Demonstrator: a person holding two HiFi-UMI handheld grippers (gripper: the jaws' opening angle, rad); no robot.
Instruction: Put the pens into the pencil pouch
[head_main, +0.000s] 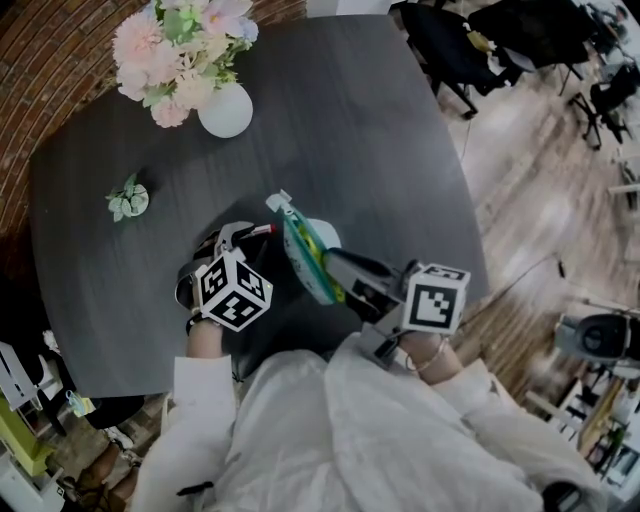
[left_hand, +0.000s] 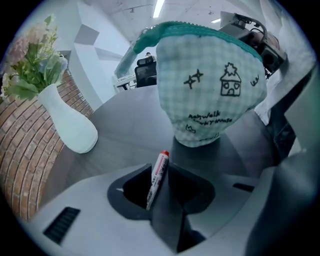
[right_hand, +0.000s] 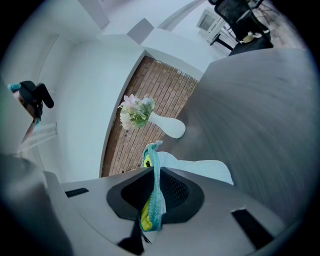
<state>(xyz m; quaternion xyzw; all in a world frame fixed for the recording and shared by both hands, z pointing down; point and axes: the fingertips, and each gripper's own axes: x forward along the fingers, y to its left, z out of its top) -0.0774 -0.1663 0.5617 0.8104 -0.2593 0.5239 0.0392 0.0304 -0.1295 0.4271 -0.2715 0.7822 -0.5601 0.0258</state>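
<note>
The step in hand looks like feeding the pen (left_hand: 159, 175) into the pouch (left_hand: 209, 85). The left gripper (left_hand: 159, 189) pinches the pen between its jaws at the lower middle of the left gripper view, with the red cap pointing out toward the pouch in the upper right. The right gripper (right_hand: 150, 200) is clamped on the pouch's teal zip edge, and a yellow-green bit shows beside it (lining or contents, I cannot tell which).

To do this well, the capped end should go over the teal rim and into the mouth, not against the side wall it now faces. Only one lip is held, so the mouth may sag shut. Tilting the pouch toward the pen should help, and the pen is best let go only once most of it is inside.

The pouch is soft, floppy cloth in a mint-and-white check, with black doodles of a house and stars and a woven zip tape. The pen is slim, hard and smooth, probably slippery, and sits a little askew in the jaws. The table (head_main: 350, 120) is dark and matte. A smooth white bulb-shaped vase (head_main: 225, 110) stands at the upper left of the head view.
</note>
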